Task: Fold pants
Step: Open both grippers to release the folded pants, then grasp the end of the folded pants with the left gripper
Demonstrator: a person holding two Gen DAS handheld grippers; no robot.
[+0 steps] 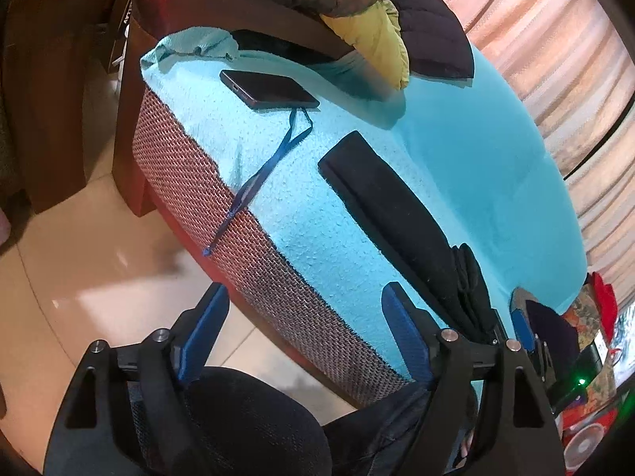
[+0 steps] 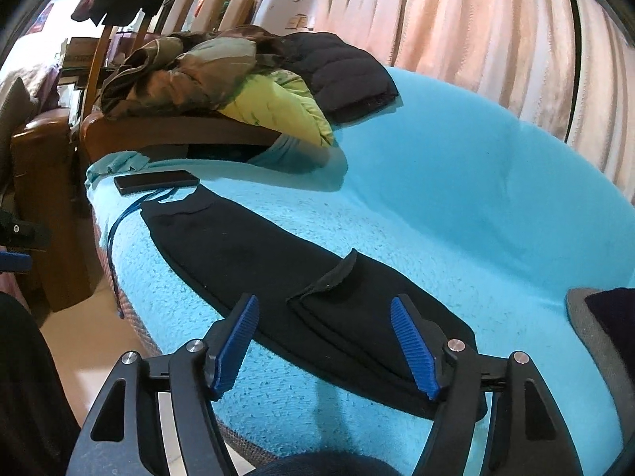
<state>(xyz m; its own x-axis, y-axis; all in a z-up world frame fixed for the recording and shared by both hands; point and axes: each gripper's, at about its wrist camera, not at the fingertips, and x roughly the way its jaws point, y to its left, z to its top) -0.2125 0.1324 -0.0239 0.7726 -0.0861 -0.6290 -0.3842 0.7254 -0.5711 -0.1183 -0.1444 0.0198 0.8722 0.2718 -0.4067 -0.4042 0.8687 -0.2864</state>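
Black pants (image 2: 254, 261) lie flat and long on the turquoise sofa cover (image 2: 456, 206), folded lengthwise, with a pocket flap (image 2: 337, 273) sticking up near the waist. My right gripper (image 2: 323, 305) is open just above the waist end, holding nothing. In the left wrist view the pants (image 1: 397, 206) run from centre to the lower right. My left gripper (image 1: 305, 289) is open and empty at the sofa's front edge, left of the pants. The right gripper's blue finger (image 1: 520, 325) shows at the pants' near end.
A black phone (image 1: 270, 89) with a blue lanyard (image 1: 258, 182) lies on the cover near the pant hem. Jackets (image 2: 222, 75) are piled on the wooden armrest (image 2: 178, 135). Tiled floor (image 1: 79, 277) lies left of the sofa. Curtains (image 2: 496, 39) hang behind.
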